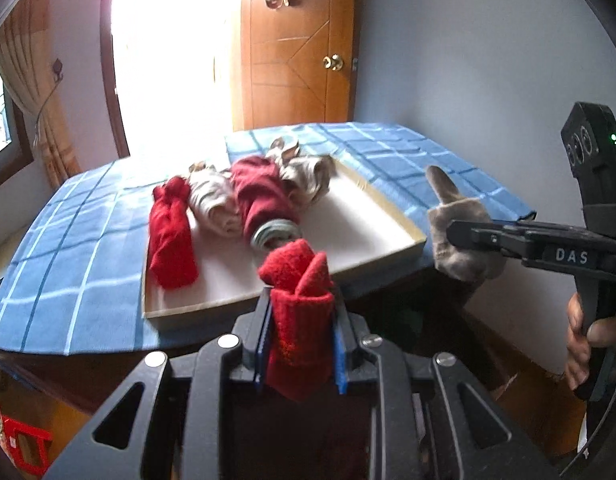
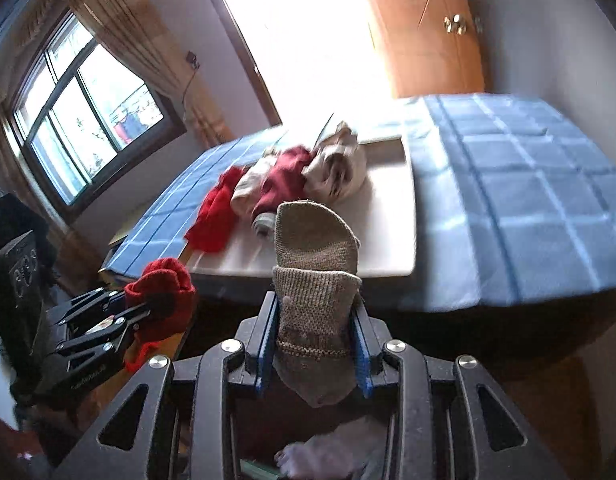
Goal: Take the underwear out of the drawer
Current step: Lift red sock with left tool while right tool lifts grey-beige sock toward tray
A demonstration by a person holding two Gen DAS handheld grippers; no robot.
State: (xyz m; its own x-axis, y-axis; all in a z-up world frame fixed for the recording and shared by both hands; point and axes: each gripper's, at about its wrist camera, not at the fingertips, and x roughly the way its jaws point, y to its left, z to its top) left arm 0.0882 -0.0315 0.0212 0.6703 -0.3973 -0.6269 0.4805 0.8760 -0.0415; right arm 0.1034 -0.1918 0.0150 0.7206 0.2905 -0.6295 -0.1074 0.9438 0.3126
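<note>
My left gripper (image 1: 302, 312) is shut on a rolled red garment (image 1: 298, 292), held in the air in front of the bed; the same red roll (image 2: 162, 296) shows at the left in the right wrist view. My right gripper (image 2: 315, 316) is shut on a rolled grey-brown garment (image 2: 313, 264), seen from the side as the grey roll (image 1: 459, 232) at the right. A shallow white tray (image 1: 363, 224) lies on the bed with a bright red roll (image 1: 170, 236), a dark red roll (image 1: 260, 200) and pale rolls (image 1: 214, 200) in it.
The bed carries a blue checked cover (image 1: 76, 240). A wooden door (image 1: 296, 48) stands behind it beside a bright opening. A window with a curtain (image 2: 88, 120) is at the left. A hand (image 1: 583, 340) grips the right tool's handle. A red crate (image 1: 24, 448) sits low at the left.
</note>
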